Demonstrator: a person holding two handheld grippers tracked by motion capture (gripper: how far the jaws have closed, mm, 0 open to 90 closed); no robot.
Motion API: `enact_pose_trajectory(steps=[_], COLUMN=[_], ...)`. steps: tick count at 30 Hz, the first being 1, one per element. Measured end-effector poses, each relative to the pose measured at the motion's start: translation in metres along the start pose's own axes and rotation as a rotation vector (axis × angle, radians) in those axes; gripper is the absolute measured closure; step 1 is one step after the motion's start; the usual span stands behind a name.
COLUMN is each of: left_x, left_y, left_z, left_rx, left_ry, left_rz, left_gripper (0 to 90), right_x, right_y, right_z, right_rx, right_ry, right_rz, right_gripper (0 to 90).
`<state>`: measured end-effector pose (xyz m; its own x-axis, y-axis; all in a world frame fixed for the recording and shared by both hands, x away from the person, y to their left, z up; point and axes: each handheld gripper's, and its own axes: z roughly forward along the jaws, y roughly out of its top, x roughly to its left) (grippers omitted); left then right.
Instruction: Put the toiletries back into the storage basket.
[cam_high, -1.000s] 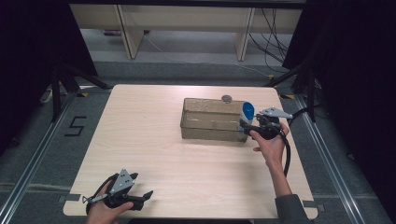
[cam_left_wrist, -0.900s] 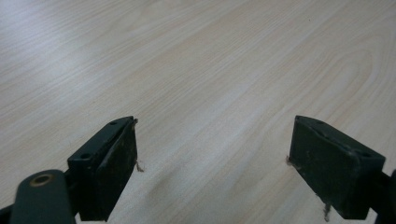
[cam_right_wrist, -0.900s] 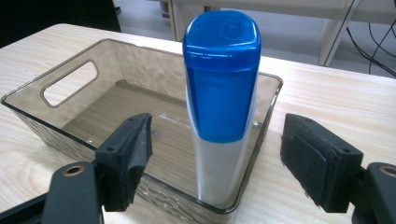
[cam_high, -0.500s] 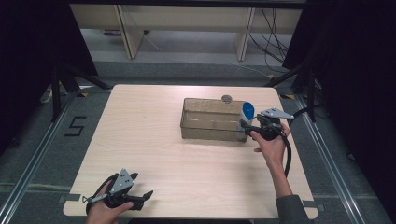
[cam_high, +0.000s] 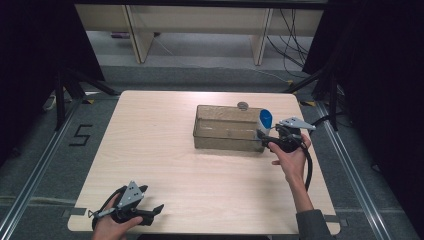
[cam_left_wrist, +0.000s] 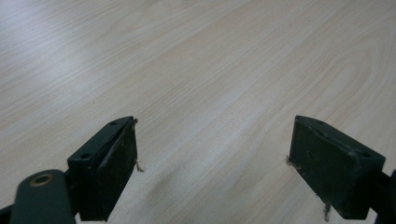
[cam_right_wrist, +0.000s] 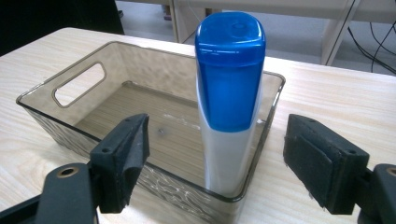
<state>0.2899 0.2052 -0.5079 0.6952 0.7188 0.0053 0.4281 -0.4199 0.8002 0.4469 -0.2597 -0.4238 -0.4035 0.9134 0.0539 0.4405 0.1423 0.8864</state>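
Your right tongs (cam_right_wrist: 215, 158) have just been opening; they sit apart around the blue-capped bottle (cam_right_wrist: 229, 93), not pressing it. The bottle stands in the clear bin's (cam_right_wrist: 84, 135) near corner, perhaps leaning on its wall. Your left tongs (cam_left_wrist: 212, 163) are apart over the desk (cam_left_wrist: 210, 56).

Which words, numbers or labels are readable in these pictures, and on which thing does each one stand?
"5": black mark on the grey floor left of the table.
Bottle with blue cap in the bin: no readable text on the side shown.
Round thing behind the bin: too small to read.
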Motion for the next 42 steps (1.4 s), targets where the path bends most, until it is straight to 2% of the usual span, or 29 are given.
enact_pose_trajectory(steps=[1,2,3,7,8,9,10,11,12,13,14,16,17,18,19,20,21,23,26,27,28,34,36,37,38,39,40,41,42], left_x=[-0.001,0.0,0.0,0.0,0.0,-0.001,-0.001,-0.001,0.0,0.0,-0.001,-0.001,-0.001,0.0,0.001,0.001,-0.001,-0.001,-0.001,-0.001,-0.001,-0.001,-0.001,-0.001,-0.001,0.001,0.001,-0.001,-0.001], left_y=[0.0,0.0,0.0,0.0,0.0,0.0,0.0,0.0,0.0,0.0,0.0,0.0,0.0,0.0,0.0,0.0,0.0,0.0,0.0,0.0,0.0,0.0,0.0,0.0,0.0,0.0,0.0,0.0,0.0], left_z=[0.0,0.0,0.0,-0.001,0.0,0.0,0.0,0.0,-0.001,0.0,0.0,0.0,0.0,-0.001,0.0,0.0,0.0,0.0,0.0,0.0,0.0,0.0,0.001,0.0,0.0,-0.001,-0.001,0.0,0.0], left_rx=[-0.005,0.005,0.008,0.008,0.006,-0.007,-0.007,-0.008,0.008,0.008,-0.007,-0.002,-0.002,0.004,0.006,0.006,-0.01,-0.007,-0.008,-0.001,-0.004,-0.007,-0.013,-0.003,-0.008,0.011,0.011,-0.01,-0.009], left_ry=[-0.006,-0.007,-0.01,-0.011,-0.006,-0.004,-0.004,-0.005,-0.006,-0.01,-0.004,-0.005,-0.005,-0.005,0.004,0.004,-0.005,-0.005,-0.004,-0.006,-0.005,-0.004,-0.005,-0.005,-0.004,0.006,0.006,-0.004,-0.005], left_rz=[-0.004,0.004,0.008,0.008,0.008,-0.01,-0.01,-0.01,0.009,0.008,-0.009,-0.003,-0.003,0.004,0.006,0.006,-0.011,-0.01,-0.009,-0.001,-0.005,-0.008,-0.014,-0.002,-0.009,0.013,0.013,-0.01,-0.01], left_gripper=[14.9,14.9,14.9,14.9,14.9,14.9,14.9,14.9,14.9,14.9,14.9,14.9,14.9,14.9,14.9,14.9,14.9,14.9,14.9,14.9,14.9,14.9,14.9,14.9,14.9,14.9,14.9,14.9,14.9], right_x=[0.002,0.0,0.0,0.003,0.002,0.006,0.006,0.005,0.004,0.006,0.008,0.008,0.011,0.011,0.009,0.009,0.011,0.009,0.009,0.011,0.01,0.012,0.013,0.017,0.017,0.014,0.014,0.015,0.017], right_y=[0.0,0.0,-0.001,-0.001,-0.001,-0.001,-0.001,-0.001,-0.001,-0.001,-0.002,-0.002,-0.002,-0.002,-0.003,-0.003,-0.004,-0.004,-0.005,-0.005,-0.007,-0.009,-0.01,-0.01,-0.012,-0.011,-0.011,-0.012,-0.013], right_z=[-0.001,-0.002,-0.003,-0.005,-0.004,-0.005,-0.005,-0.004,-0.005,-0.005,-0.005,-0.006,-0.007,-0.007,-0.007,-0.007,-0.008,-0.009,-0.01,-0.011,-0.01,-0.012,-0.011,-0.013,-0.013,-0.013,-0.013,-0.014,-0.014], right_rx=[0.007,0.001,-0.002,0.009,-0.015,0.007,0.007,-0.003,-0.006,0.001,-0.006,0.007,0.01,0.01,0.015,0.015,0.011,0.005,0.008,0.021,0.005,0.015,0.012,0.028,0.02,0.018,0.018,0.018,0.022], right_ry=[-0.001,0.002,-0.007,0.002,-0.014,0.009,0.009,0.021,-0.001,0.01,0.008,0.005,0.013,0.013,0.006,0.006,0.005,0.0,0.004,0.004,0.004,0.006,0.017,0.019,0.014,0.009,0.009,0.008,0.015], right_rz=[0.037,0.006,0.001,0.016,-0.019,0.036,0.036,0.017,-0.015,-0.004,0.005,-0.006,0.025,0.025,0.0,0.0,0.02,-0.004,-0.008,0.021,0.002,-0.019,-0.004,0.036,0.013,-0.024,-0.024,-0.023,0.015], right_gripper=[23.5,23.6,23.6,23.6,23.6,23.6,23.6,23.6,23.6,23.6,23.6,23.6,23.6,23.6,23.5,23.5,23.6,23.5,23.5,23.5,23.5,23.4,23.4,23.4,23.3,23.3,23.3,23.3,23.3])
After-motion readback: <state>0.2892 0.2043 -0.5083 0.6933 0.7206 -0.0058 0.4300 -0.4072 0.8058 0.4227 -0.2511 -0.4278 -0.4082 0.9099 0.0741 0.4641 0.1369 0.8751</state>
